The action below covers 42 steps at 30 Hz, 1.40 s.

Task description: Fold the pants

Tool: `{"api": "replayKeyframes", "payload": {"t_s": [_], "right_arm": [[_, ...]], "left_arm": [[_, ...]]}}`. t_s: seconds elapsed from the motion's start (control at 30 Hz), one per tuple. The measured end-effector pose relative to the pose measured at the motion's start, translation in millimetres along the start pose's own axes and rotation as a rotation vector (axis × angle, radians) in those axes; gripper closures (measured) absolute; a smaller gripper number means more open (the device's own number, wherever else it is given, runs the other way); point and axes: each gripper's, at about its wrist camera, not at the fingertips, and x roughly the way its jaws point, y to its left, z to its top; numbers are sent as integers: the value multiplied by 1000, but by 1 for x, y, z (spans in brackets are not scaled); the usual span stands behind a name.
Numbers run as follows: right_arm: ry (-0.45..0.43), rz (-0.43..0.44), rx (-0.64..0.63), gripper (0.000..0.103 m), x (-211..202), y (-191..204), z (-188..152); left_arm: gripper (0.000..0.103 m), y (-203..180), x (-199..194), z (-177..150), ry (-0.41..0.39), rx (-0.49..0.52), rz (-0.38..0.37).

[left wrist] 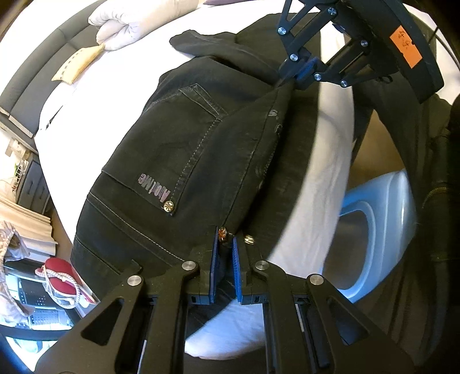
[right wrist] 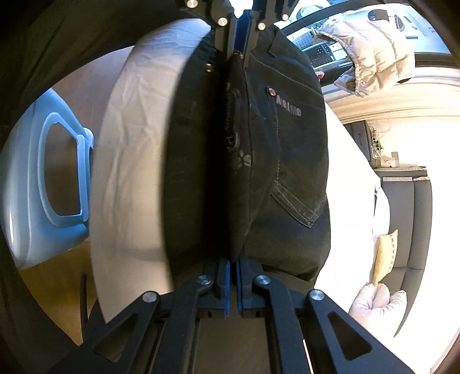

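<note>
The black pants (left wrist: 184,161) lie on the white bed (left wrist: 95,115), folded along a ridge held up between the two grippers. In the left wrist view, the left gripper (left wrist: 224,253) at 6 o'clock is clenched on the waistband near a rivet, and the right gripper (left wrist: 290,76) at 1 o'clock pinches the fold's far end. A pale blue bin (left wrist: 382,230) sits at 4 o'clock beside the bed. A pillow (left wrist: 120,26) lies at 11 o'clock.
</note>
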Motion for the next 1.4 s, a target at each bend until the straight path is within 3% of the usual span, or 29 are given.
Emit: {"api": "replayKeyframes", "payload": {"t_s": [0.47, 0.7, 0.87, 0.97, 1.07, 1.2, 1.27, 1.33, 1.4], "right_arm": [[30, -12, 48, 98, -8, 30, 3], [38, -1, 103, 96, 1, 39, 10], [38, -4, 176, 95, 2, 38, 12], [41, -10, 197, 95, 4, 38, 14], [44, -14, 213, 95, 7, 39, 17], [47, -20, 249, 95, 7, 38, 18], [43, -24, 287, 95, 7, 37, 17], [35, -29, 330, 93, 6, 36, 14], [32, -30, 389, 91, 5, 34, 9]], "left_arm": [[95, 16, -4, -3, 6, 26, 4], [90, 26, -5, -4, 15, -16, 11], [89, 42, -32, -8, 58, -76, -49], [89, 60, -54, -2, 19, -115, -17], [89, 79, -58, 21, -65, -223, -25], [89, 83, -28, 63, -155, -340, -94], [89, 84, 9, 79, -123, -414, -157], [89, 80, 45, 86, -53, -450, -162], [89, 84, 58, 82, -88, -531, -178]]}}
